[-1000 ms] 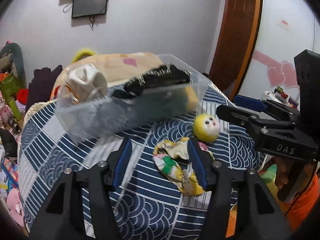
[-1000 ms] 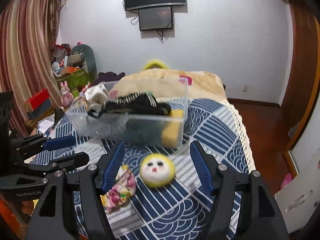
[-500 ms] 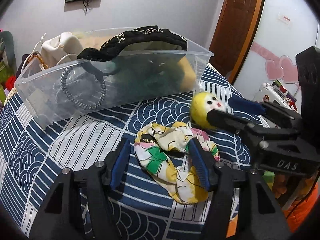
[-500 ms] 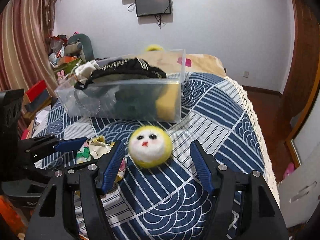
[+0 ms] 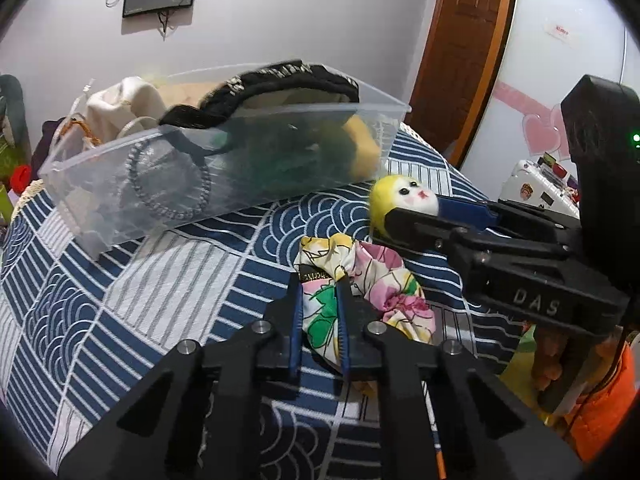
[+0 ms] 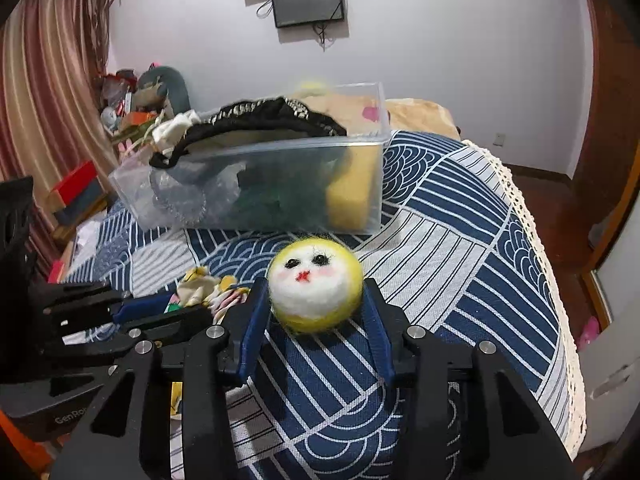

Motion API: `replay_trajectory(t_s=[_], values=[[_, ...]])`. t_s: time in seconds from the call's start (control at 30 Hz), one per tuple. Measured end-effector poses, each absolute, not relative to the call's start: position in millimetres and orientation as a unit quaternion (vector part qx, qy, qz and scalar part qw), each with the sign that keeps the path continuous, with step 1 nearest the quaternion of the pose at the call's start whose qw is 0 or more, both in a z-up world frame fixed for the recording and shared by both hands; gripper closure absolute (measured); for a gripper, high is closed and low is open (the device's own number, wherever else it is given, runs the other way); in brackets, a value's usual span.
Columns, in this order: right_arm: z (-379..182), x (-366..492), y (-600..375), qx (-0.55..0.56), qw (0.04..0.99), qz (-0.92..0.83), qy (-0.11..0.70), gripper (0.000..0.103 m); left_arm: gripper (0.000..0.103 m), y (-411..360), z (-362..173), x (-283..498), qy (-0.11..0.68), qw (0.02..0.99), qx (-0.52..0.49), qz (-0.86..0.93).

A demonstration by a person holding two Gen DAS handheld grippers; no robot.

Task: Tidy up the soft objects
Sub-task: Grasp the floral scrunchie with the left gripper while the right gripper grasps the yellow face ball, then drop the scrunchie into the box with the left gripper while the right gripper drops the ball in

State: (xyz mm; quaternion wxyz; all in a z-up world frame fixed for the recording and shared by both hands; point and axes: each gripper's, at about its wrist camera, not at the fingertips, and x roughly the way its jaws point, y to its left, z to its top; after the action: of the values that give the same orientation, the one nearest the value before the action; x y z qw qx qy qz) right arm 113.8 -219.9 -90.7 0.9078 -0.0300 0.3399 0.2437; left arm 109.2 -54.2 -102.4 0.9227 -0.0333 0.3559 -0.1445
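While both grippers sit low over a bed [image 5: 120,280] covered in a blue-and-white wave-patterned spread, the items stand as follows.

Left gripper [image 5: 319,280]: lower centre of the left wrist view; its blue-lined fingers [image 5: 296,320] are closing and already pinch a fold of the floral scrunchie [image 5: 360,280] between them. The scrunchie, yellow, pink and green print with a small dark label, lies on the spread at the centre of that view; in the right wrist view it shows only partly at middle left, behind the left gripper's black frame.

Right gripper [image 6: 316,300]: lower centre of the right wrist view; its fingers [image 6: 256,320] are closing on either side of the felt ball [image 6: 316,288], and both pads touch its sides. The felt ball, yellow with a white face, black eyes and a red mouth, rests on the spread just right of the scrunchie.

Clear plastic bin [image 6: 360,184]: upper centre of both views, on the bed behind the two soft objects, apart from them. Contents: a black headband [image 6: 264,116] lying across the top, a cream cloth item at its left end, a beaded ring against the front wall, dark green fabric, a yellow sponge-like block at its right end.

Wall-mounted screen [image 6: 308,0]: top centre of the right wrist view.
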Motion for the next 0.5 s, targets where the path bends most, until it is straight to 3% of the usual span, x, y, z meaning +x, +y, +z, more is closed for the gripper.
replay_trajectory(t_s=[0.5], values=[[-44, 107, -211, -0.015, 0.925, 0.256, 0.280, 0.061, 0.089, -8, -32, 92, 0.263, 0.960, -0.043, -0.083]])
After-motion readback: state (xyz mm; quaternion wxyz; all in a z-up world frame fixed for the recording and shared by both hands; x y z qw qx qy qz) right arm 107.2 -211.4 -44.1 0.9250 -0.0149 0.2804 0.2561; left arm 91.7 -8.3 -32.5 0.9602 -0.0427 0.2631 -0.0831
